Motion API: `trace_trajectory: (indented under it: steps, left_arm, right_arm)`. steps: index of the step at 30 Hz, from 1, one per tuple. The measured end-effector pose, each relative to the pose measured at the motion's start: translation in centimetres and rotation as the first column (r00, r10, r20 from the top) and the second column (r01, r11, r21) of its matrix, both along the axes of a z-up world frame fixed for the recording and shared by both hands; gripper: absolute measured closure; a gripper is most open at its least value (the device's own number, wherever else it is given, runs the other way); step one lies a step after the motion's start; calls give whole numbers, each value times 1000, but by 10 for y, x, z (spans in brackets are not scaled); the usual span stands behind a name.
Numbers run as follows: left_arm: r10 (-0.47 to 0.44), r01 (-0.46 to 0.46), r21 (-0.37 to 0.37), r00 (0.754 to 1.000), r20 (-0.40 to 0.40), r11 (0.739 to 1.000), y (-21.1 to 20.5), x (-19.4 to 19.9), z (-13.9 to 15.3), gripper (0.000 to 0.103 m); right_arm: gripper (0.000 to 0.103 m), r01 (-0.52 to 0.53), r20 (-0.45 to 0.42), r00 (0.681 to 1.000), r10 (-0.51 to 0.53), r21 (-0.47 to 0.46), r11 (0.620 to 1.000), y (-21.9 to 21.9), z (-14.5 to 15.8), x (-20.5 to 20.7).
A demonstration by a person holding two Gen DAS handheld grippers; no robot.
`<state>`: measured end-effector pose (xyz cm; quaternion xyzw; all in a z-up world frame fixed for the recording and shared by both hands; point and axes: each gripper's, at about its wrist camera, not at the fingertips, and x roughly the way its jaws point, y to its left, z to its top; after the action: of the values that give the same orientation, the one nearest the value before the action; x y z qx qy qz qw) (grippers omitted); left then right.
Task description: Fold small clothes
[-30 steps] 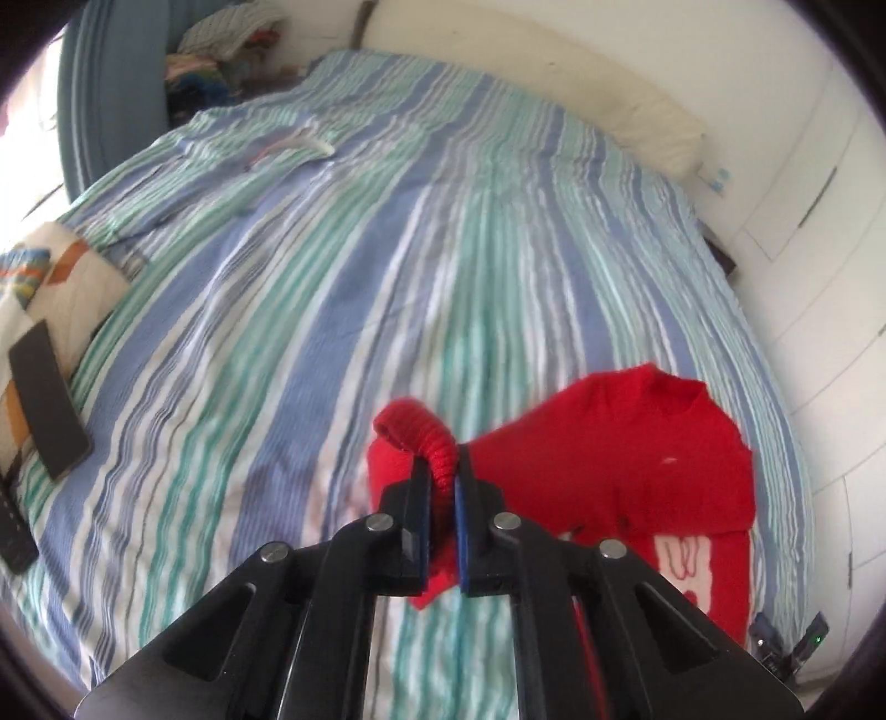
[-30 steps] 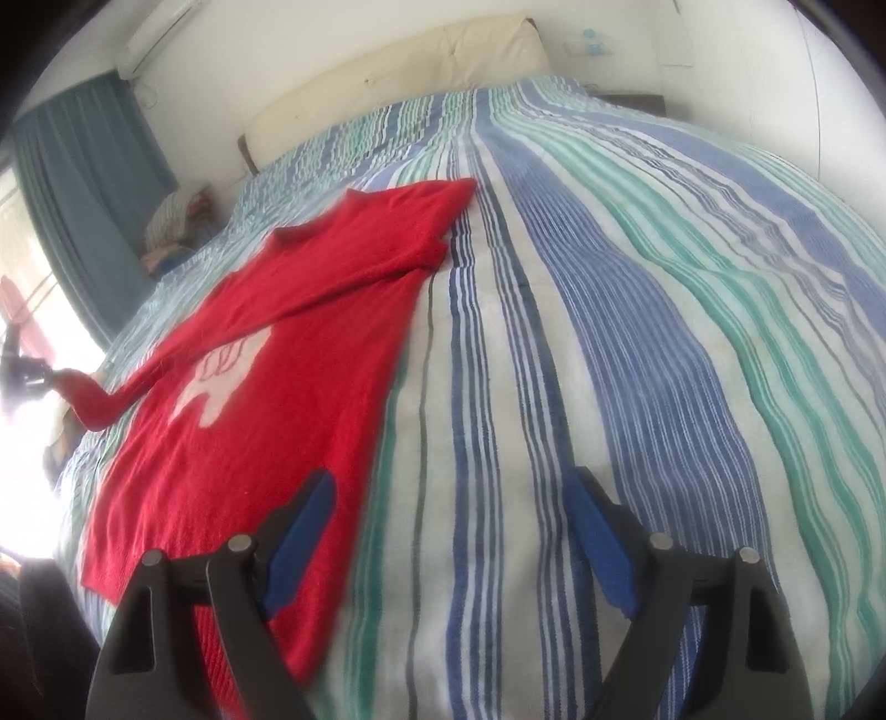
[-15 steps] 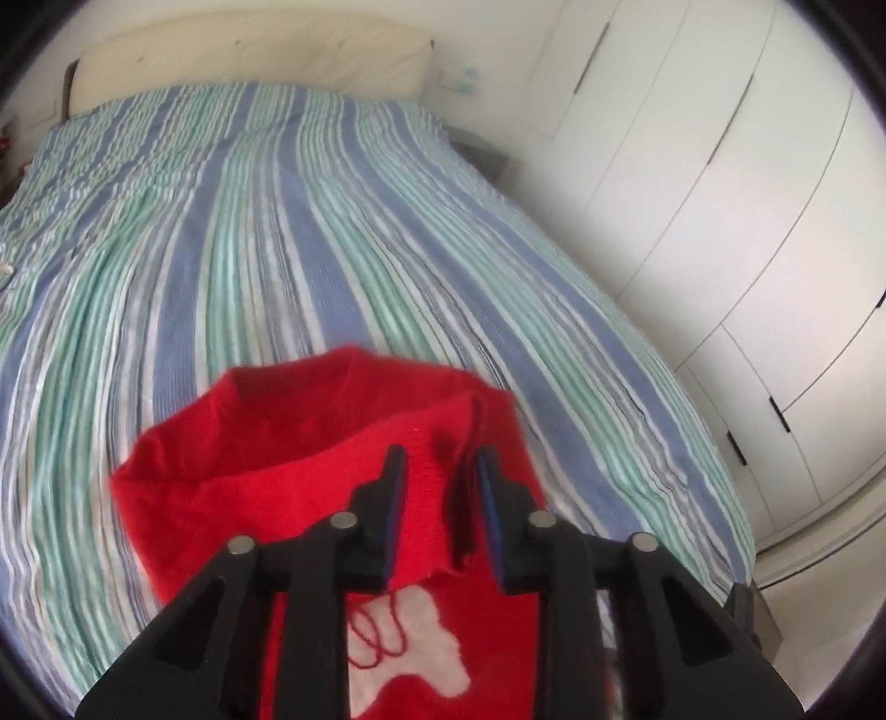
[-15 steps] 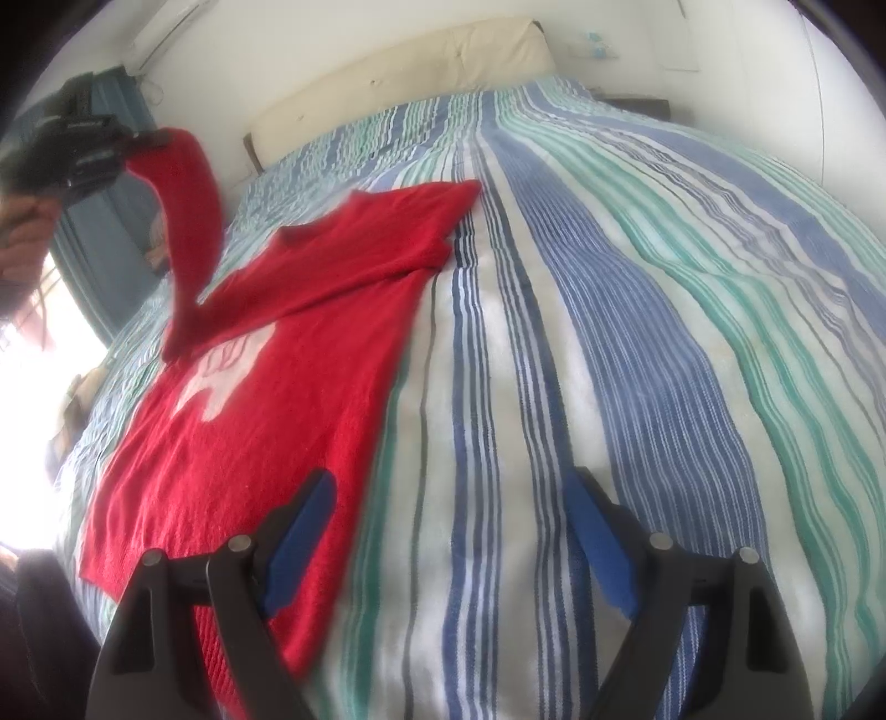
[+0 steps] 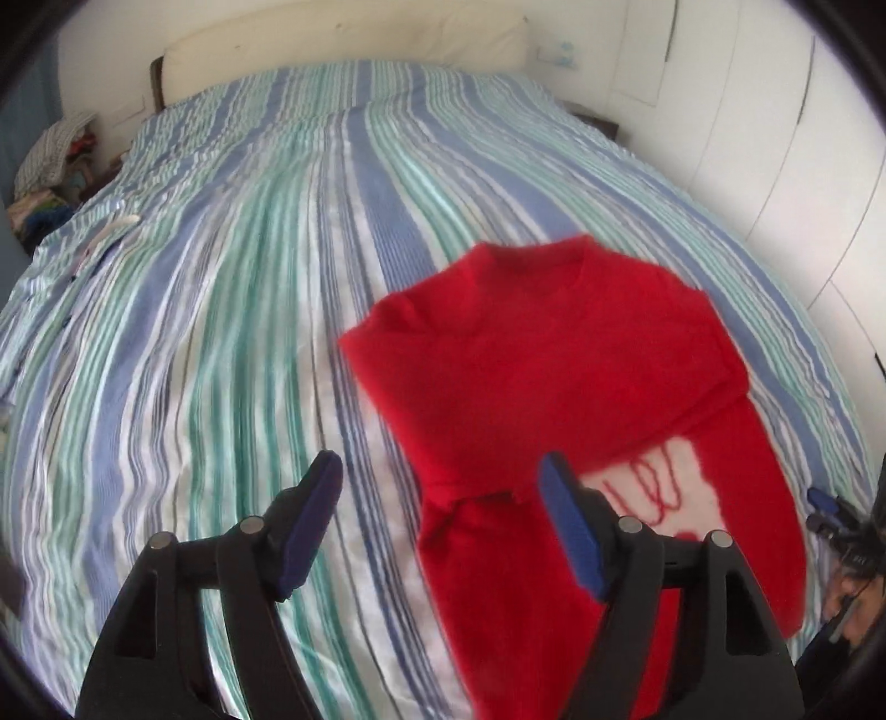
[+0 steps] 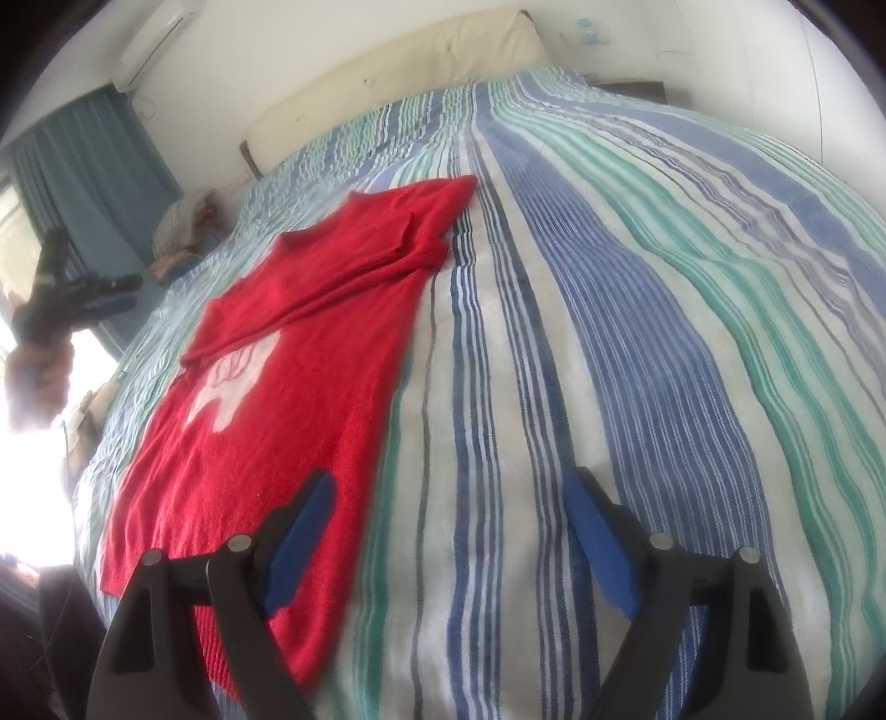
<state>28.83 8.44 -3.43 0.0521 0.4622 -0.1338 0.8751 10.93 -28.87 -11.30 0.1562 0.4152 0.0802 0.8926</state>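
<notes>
A red sweater (image 5: 554,387) with a white motif (image 5: 664,487) lies flat on the striped bedspread (image 5: 232,343). Both its sleeves are folded across the chest. My left gripper (image 5: 440,471) hovers over the sweater's left side. Its jaws are opening, and no cloth is pinched between them. In the right wrist view the same sweater (image 6: 310,387) fills the left half. My right gripper (image 6: 451,493) stands open low over the sweater's right edge and the bedspread (image 6: 637,277), holding nothing. The left gripper (image 6: 83,288) shows far left, held in a hand.
A cream headboard (image 5: 343,50) runs along the far end of the bed. White wardrobe doors (image 5: 775,138) stand to the right. A pile of clothes (image 5: 50,160) sits by the teal curtain (image 6: 83,177). A small white item (image 5: 113,230) lies on the bedspread's left side.
My left gripper carried the red sleeve up and across onto the sweater's chest, let it go and opened its jaws. The right gripper stayed still and open.
</notes>
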Motion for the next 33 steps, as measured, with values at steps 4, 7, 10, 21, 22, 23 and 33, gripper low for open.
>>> trace_trajectory:
  steps: [4,7,10,21,22,23,33]
  left_arm:
    - [-87,89,95,996,-21,992,-15,-20,-52,29]
    - [-77,72,142,997,29,987,-28,-15,-68,37]
    - [12,-23,104,994,105,994,-25,-3,-72,54]
    - [187,-192,15,970,158,981,11,-24,-88,99]
    - [183,-189,24,972,149,982,9,-23,-88,95]
    - [180,-187,34,974,140,982,7,-22,-89,93]
    - [240,-221,-126,956,168,967,38,-53,-38,37]
  right_arm:
    - [20,3,-2,1000,-3,-5,1000,1,-2,1]
    - [20,6,2,1000,-6,-20,1000,3,-3,3]
    - [20,2,12,1000,-1,-49,999,7,-4,1]
    - [17,-12,14,1000,13,-85,996,12,-7,3]
    - [16,-14,13,1000,16,-91,996,13,-8,4]
    - [16,-17,11,1000,18,-98,995,14,-8,4]
    - [15,-21,9,1000,22,-79,997,11,-6,0]
